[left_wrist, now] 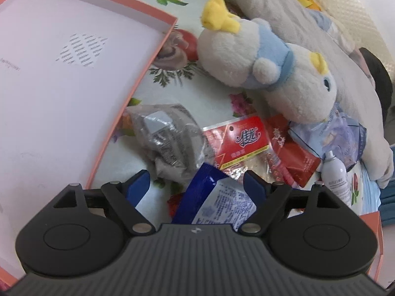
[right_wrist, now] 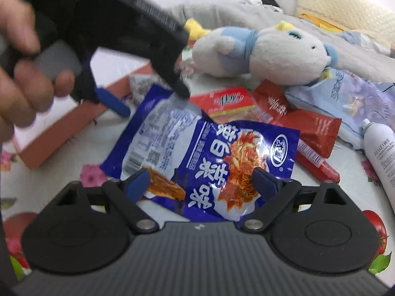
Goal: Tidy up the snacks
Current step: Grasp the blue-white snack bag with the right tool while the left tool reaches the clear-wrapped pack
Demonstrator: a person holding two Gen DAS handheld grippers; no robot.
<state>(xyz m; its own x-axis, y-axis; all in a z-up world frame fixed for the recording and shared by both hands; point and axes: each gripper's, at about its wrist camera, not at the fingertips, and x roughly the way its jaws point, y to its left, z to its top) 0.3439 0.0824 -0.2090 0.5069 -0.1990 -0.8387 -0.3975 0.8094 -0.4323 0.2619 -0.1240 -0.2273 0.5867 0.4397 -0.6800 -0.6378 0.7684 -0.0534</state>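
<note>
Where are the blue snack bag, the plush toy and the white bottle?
blue snack bag (right_wrist: 209,148): right wrist view, middle of its printed front.
plush toy (left_wrist: 259,56): left wrist view, its white body beside the blue collar.
white bottle (right_wrist: 381,148): right wrist view, its labelled side near the cap.

Both views bright, lit by soft diffuse daylight with only faint shadows; the white inside of the salmon-pink cardboard box lid (left_wrist: 61,74) at upper left of the left wrist view is nearly washed out. Strong fisheye bending toward all edges, straight box rims curving. Right wrist view: the person's hand (right_wrist: 22,74) and the other black gripper (right_wrist: 150,100) at upper left are motion-blurred, and small glare patches sit on the glossy blue-and-white foil snack packet (right_wrist: 197,153) at centre.
</note>
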